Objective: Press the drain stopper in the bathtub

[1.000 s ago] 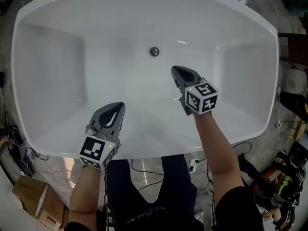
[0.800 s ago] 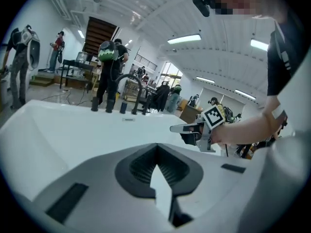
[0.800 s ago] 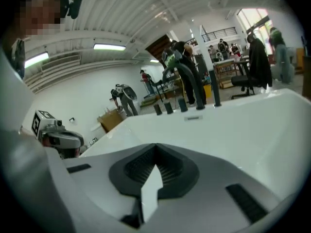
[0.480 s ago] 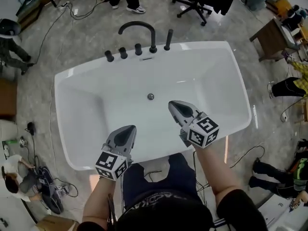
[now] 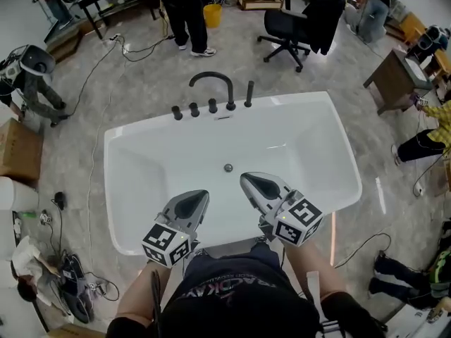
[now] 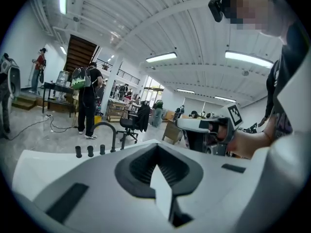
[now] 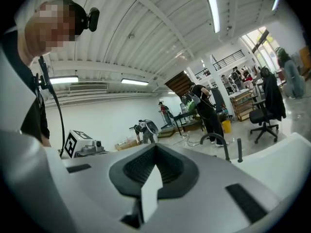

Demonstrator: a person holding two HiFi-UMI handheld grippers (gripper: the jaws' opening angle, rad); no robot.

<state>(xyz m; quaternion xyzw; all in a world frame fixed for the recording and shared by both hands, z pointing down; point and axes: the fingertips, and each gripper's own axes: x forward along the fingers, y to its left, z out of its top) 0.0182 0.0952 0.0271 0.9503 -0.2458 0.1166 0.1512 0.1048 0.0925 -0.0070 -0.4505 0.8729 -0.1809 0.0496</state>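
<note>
Blk office chair [image 5: 285, 27], yellow bucket [image 5: 212, 14], cardboard box [image 5: 17, 150], floor cables [image 5: 134, 51]

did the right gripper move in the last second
Yes: the right gripper has pulled back from the drain stopper toward the bathtub's near rim.

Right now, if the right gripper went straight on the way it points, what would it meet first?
Probably nothing close. The right gripper aims about level across the bathtub, above the drain stopper and left of the faucet; depth past the rim is unclear.
</note>
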